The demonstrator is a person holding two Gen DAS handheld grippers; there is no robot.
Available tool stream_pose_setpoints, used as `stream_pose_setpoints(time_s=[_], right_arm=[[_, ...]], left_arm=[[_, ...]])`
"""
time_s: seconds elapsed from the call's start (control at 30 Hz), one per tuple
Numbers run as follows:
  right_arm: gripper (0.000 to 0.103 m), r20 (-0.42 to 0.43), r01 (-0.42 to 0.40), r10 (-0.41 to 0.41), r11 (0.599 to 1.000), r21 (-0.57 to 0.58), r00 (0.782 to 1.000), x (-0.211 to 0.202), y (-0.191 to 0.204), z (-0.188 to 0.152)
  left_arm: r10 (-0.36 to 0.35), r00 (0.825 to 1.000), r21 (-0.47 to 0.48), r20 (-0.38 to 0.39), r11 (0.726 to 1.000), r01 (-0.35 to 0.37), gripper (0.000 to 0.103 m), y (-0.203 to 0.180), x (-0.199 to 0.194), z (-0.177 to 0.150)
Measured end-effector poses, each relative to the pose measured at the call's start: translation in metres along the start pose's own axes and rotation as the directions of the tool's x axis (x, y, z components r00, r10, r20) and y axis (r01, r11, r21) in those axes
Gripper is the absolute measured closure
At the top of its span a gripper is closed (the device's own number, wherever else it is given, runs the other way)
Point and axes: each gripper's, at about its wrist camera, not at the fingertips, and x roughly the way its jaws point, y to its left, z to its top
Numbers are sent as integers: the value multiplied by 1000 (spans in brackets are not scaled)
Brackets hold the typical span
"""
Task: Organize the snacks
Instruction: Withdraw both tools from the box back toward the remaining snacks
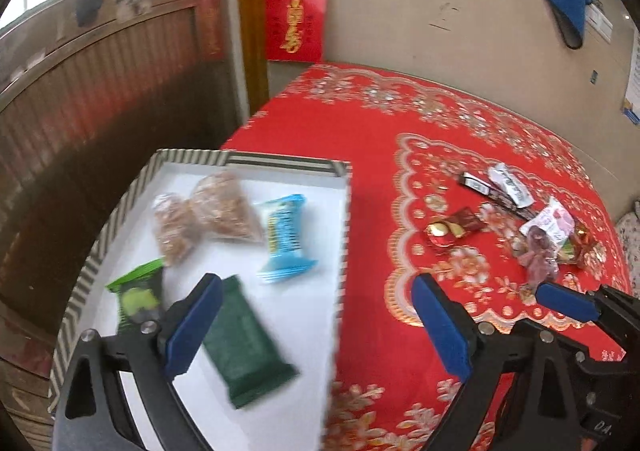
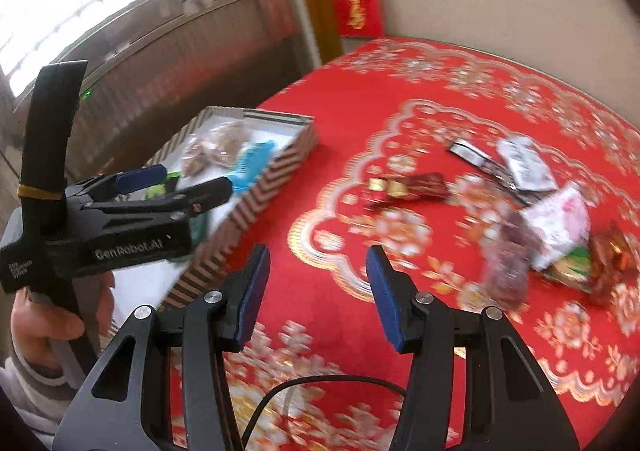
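Note:
A striped-rim tray [image 1: 344, 211] with a white floor sits at the table's left edge and holds two clear nut bags [image 1: 208, 211], a blue packet [image 1: 286, 237], a light green packet [image 1: 138, 295] and a dark green packet [image 1: 248, 347]. My left gripper [image 1: 316, 299] is open and empty above the tray's right rim, over the dark green packet. Loose snacks lie on the red cloth: a red-gold packet [image 2: 408, 185], a white packet [image 2: 524, 163], a black bar [image 2: 468, 153] and a purple-pink bag [image 2: 516, 251]. My right gripper [image 2: 318, 271] is open and empty above the cloth.
The red floral tablecloth [image 2: 400, 91] covers a round table. A wooden-panelled wall and window lie to the left, a tiled wall with red posters [image 1: 296, 17] behind. A black cable [image 2: 320, 383] lies near the front edge. The tray also shows in the right wrist view [image 2: 280, 171].

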Motion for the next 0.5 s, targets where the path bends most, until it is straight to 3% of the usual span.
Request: stream_pose_setpoints(time_s=[0.5], right_arm=[[53,14,78,-81,985,153,997,-31,-85,-33]], left_arm=[[-75,994,108,-76,991,83,7,-91,38,16]])
